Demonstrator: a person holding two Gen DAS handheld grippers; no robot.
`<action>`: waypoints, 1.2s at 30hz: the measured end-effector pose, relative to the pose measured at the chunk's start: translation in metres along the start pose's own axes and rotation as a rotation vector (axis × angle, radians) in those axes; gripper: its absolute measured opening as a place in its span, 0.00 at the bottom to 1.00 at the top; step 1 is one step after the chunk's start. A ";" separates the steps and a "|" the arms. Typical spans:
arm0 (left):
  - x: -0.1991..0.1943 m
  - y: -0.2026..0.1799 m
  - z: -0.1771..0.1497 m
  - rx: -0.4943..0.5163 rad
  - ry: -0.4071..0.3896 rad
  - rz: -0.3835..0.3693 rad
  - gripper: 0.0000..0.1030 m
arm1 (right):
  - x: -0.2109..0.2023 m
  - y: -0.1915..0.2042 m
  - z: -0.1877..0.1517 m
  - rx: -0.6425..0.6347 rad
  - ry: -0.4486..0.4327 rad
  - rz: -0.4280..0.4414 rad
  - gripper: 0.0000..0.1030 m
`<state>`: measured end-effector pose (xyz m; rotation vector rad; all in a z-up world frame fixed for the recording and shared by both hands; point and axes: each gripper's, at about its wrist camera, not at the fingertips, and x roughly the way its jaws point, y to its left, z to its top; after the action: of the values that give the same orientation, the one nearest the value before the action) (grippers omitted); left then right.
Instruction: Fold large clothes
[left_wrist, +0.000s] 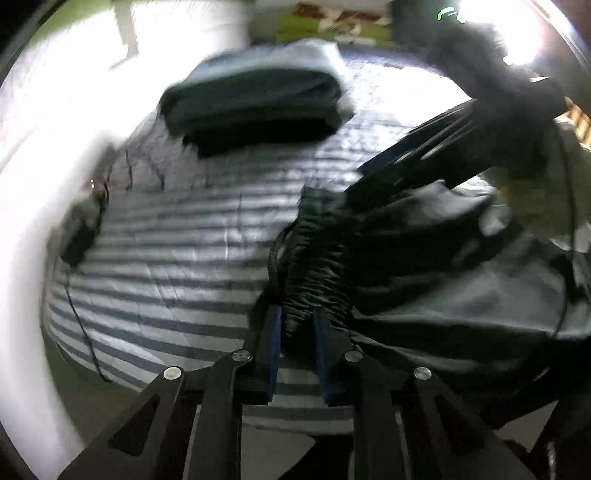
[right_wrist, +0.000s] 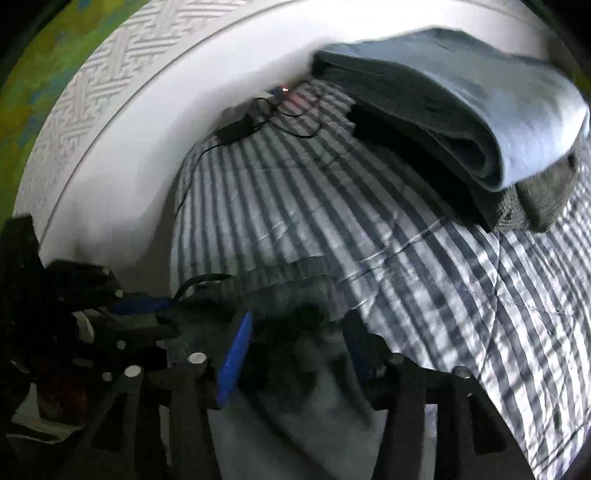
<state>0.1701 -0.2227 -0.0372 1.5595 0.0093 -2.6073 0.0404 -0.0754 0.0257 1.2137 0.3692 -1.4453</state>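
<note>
A dark garment (left_wrist: 424, 258) with a gathered elastic waistband hangs over the striped bed. My left gripper (left_wrist: 297, 325) is shut on that waistband, which is pinched between its blue pads. In the right wrist view the same gripper shows at the left (right_wrist: 166, 314). My right gripper (right_wrist: 299, 339) holds a bunched fold of the dark garment (right_wrist: 314, 387), which fills a wider gap between its pads. From the left wrist view the right gripper (left_wrist: 354, 182) reaches in from the upper right, its tips on the cloth's top edge. Both views are blurred.
A folded stack of grey-blue and dark clothes (left_wrist: 255, 107) (right_wrist: 461, 122) lies at the far end of the striped quilt (left_wrist: 177, 266) (right_wrist: 424, 266). A black charger with thin cables (right_wrist: 236, 131) sits by the white patterned headboard (right_wrist: 122, 122). A cable (left_wrist: 81, 325) trails off the bed's edge.
</note>
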 end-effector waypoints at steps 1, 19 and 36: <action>0.011 0.006 -0.001 -0.026 0.024 -0.025 0.19 | 0.003 -0.005 -0.001 0.012 0.010 0.017 0.60; 0.021 0.025 0.020 -0.212 -0.039 -0.121 0.28 | 0.017 -0.001 -0.004 0.056 -0.052 -0.052 0.18; 0.041 0.168 0.033 -0.373 -0.006 0.110 0.36 | -0.006 0.059 0.152 -0.143 -0.209 -0.272 0.32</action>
<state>0.1375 -0.3955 -0.0498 1.3776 0.3745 -2.3547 0.0211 -0.2092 0.1171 0.9122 0.4988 -1.7312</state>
